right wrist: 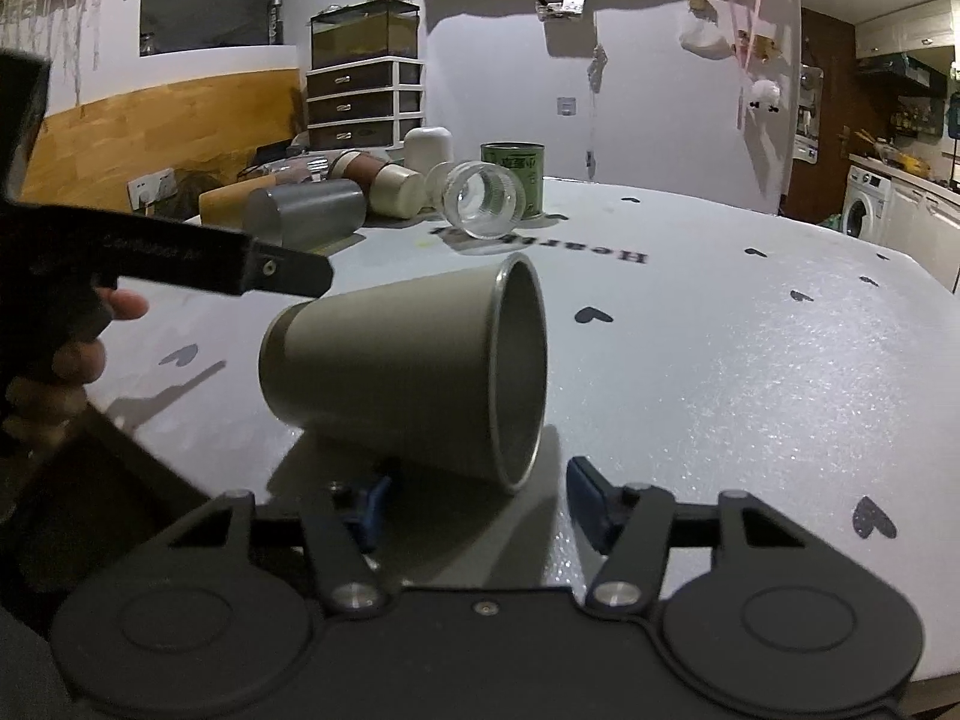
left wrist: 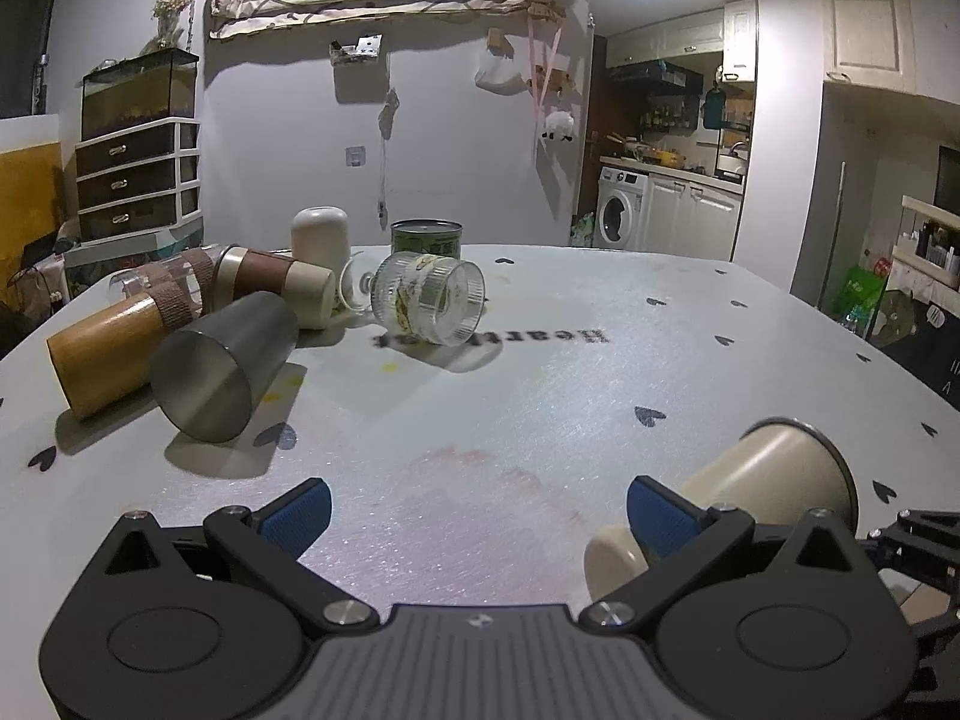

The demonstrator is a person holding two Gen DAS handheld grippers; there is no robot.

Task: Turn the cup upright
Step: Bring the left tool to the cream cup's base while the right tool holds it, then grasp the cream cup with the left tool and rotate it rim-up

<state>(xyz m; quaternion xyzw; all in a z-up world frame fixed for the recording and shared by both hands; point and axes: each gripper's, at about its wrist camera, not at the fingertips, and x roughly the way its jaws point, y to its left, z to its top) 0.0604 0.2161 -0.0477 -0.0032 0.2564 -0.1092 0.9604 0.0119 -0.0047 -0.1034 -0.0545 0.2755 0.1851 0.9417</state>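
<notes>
A beige cup (right wrist: 396,372) with a metal rim lies on its side on the white table (right wrist: 750,360), mouth to the right. My right gripper (right wrist: 474,501) is open, its blue pads just in front of the cup's lower side, not closed on it. In the left wrist view the same cup (left wrist: 762,486) lies behind my right finger (left wrist: 660,516). My left gripper (left wrist: 477,507) is open and empty above bare table. Its side and the hand holding it show in the right wrist view (right wrist: 180,252), left of the cup.
At the far left of the table lie several cups on their sides: a grey one (left wrist: 222,372), a wooden one (left wrist: 102,354), a brown-sleeved one (left wrist: 276,285) and a ribbed glass (left wrist: 432,300). A white cup (left wrist: 320,237) and a green tin (left wrist: 426,239) stand behind them.
</notes>
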